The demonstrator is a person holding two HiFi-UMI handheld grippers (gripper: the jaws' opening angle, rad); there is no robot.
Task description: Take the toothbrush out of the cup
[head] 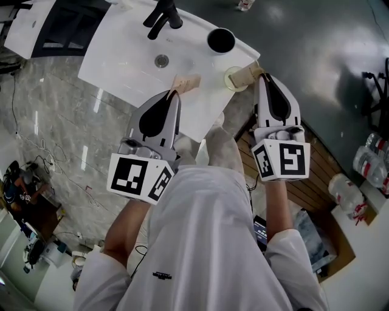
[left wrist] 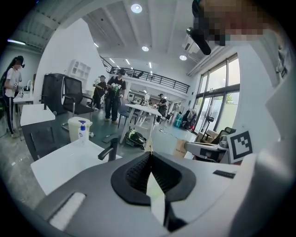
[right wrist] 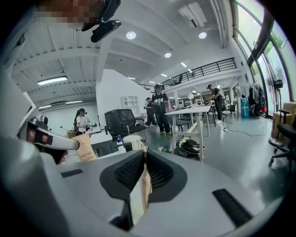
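Note:
A black cup (head: pixel 220 40) stands on the right corner of the white basin (head: pixel 121 54); no toothbrush shows in it. My left gripper (head: pixel 172 92) hovers over the basin's near edge, shut on a tan cardboard toothbrush box (head: pixel 186 82). That box's printed face shows in the right gripper view (right wrist: pixel 84 147). My right gripper (head: pixel 262 74) is just right of the basin, shut on another tan box (head: pixel 246 75) above a pale round cup (head: pixel 231 79). In each gripper view a thin card edge sits pinched between the jaws, left (left wrist: pixel 149 152) and right (right wrist: pixel 144 155).
A black faucet (head: pixel 163 17) and a drain (head: pixel 161 60) sit on the basin. A soap bottle (left wrist: pixel 82 132) and white bucket (left wrist: pixel 74 127) stand beyond it. Water bottles (head: pixel 372 155) lie at the right. People stand by tables (right wrist: pixel 192 111) in the background.

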